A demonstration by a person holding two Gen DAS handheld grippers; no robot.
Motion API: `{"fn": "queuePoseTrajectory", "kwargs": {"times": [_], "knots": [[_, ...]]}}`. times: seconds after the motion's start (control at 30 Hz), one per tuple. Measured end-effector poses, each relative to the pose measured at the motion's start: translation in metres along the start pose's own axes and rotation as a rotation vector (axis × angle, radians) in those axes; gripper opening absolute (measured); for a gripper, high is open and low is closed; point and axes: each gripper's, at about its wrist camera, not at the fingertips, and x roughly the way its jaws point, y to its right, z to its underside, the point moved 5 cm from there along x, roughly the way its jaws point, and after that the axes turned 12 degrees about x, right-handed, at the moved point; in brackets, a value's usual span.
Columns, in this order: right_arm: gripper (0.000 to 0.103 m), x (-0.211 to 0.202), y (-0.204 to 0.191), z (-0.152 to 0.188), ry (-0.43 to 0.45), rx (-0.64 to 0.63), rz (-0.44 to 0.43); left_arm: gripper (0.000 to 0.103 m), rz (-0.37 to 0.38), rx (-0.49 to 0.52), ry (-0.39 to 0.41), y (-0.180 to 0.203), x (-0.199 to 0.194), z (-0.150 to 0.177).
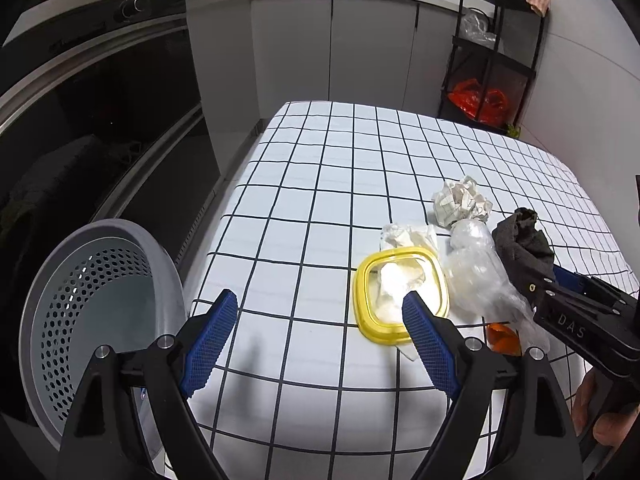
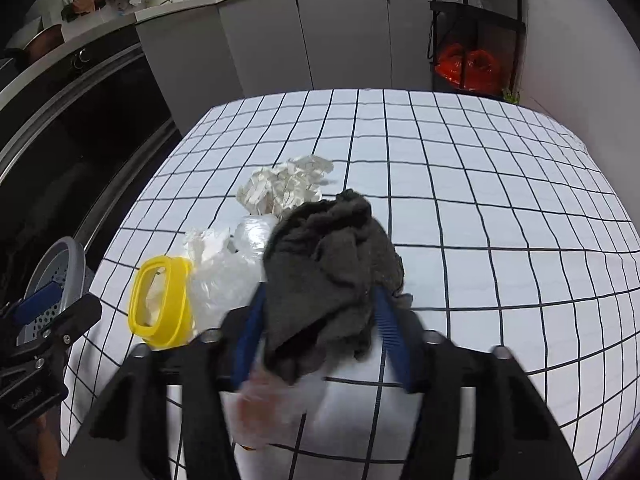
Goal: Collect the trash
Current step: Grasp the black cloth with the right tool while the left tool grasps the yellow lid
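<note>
The right tool (image 2: pixel 320 320) pinched the dark rag (image 2: pixel 332 264) just above the table (image 2: pixel 480 280); carrying it well meant clearing the left tool (image 1: pixel 320 320), spread wide before the grey bin (image 1: pixel 100 300).

Home kitchen: oven (image 1: pixel 100 92), cabinets (image 1: pixel 332 44).

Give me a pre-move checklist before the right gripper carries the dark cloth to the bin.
1. Right gripper closed on the dark cloth: ok, cloth sits between both pads.
2. Cloth lifted off the table: cannot tell.
3. Clear plastic bag not caught with the cloth: cannot tell, it touches the cloth's left side.
4. Grey bin open and reachable: ok, beside the table's left edge, looks empty.
5. Left gripper out of the path: not ok, open and hovering between trash and bin.
6. Yellow-rimmed lid undisturbed: ok.
</note>
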Motion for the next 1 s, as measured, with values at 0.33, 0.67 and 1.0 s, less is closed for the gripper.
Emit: {"fn": "queuePoseTrajectory", "kwargs": {"times": [0.33,0.67,1.0], "knots": [[0.023,-0.034,0.017,-0.006,0.071,0.039,-0.048,0.083,0.024,0.035,-0.018,0.012,0.007,0.004],[0.022,-0.058,0.043,-0.005,0.09,0.084,-0.05,0.086,0.079,0.032,-0.028,0.029,0.018,0.0],[0.022,-0.058,0.045,0.002,0.073,0.063,-0.054,0.086,0.126,0.015,-0.051,0.043,0.038,-0.005]]}}
